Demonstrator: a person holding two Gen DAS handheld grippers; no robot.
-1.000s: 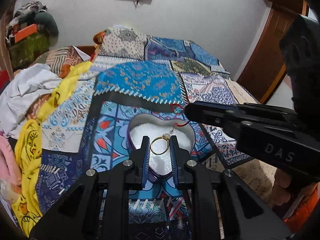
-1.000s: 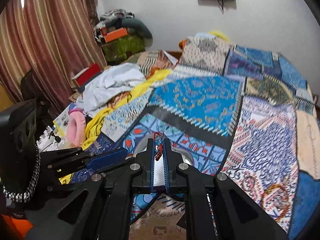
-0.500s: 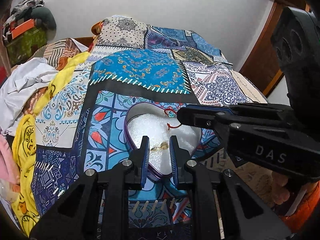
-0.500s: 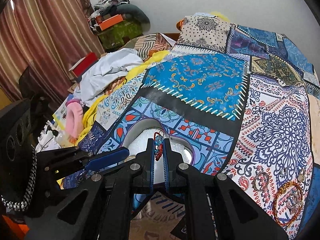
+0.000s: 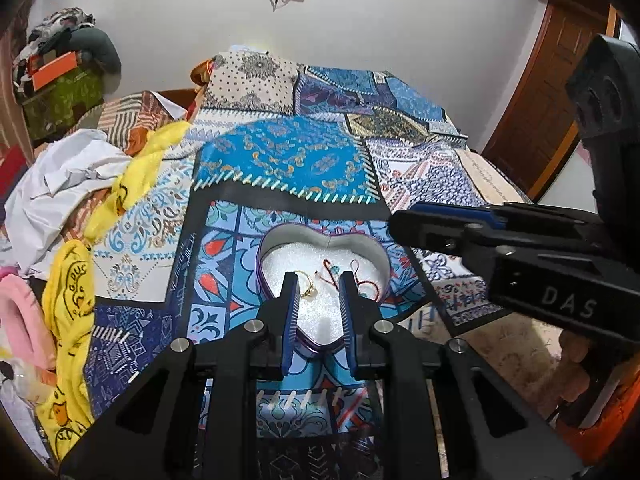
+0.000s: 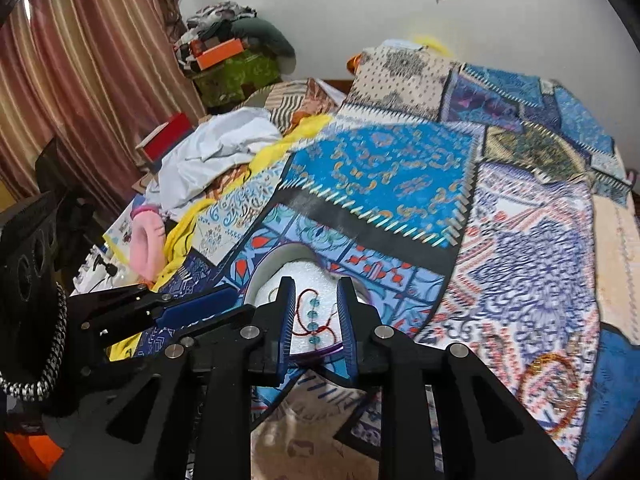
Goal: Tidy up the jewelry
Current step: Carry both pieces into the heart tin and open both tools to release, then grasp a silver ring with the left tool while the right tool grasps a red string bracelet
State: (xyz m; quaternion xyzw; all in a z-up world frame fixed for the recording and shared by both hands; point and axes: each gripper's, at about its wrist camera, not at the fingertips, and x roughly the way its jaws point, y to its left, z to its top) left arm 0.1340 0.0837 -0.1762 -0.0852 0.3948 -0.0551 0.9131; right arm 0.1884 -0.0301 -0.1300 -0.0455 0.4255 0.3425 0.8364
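A second ago the right gripper (image 6: 314,312) pinched the red cord bracelet (image 6: 311,316) between closed blue pads above the heart-shaped tin (image 5: 280,244); its jaws have just been opening, and the bracelet now lies loose on the white foam inside the tin, seen in the gap between the parted fingers with neither pad pressing on it. The gold ring (image 5: 309,289), which half a second ago showed between the left gripper's fingers, now lies on the foam just beside the left pad. The left gripper (image 5: 319,300) looks the same as before — fingers a little apart, nothing between them, poised over the near point of the tin. The bracelet is a thin red cord strung with a short row of teal beads, its loops curling across the right half of the foam, close to the ring but apart from it as far as the left view shows. The ring is a plain gold band with a small setting, lying tilted. The tin has a purple rim and grey inner wall and sits on the patchwork bedspread (image 6: 400,176), open, with the right gripper's body (image 5: 520,248) reaching in from the right side of the left view — its tips out over the tin's right edge.
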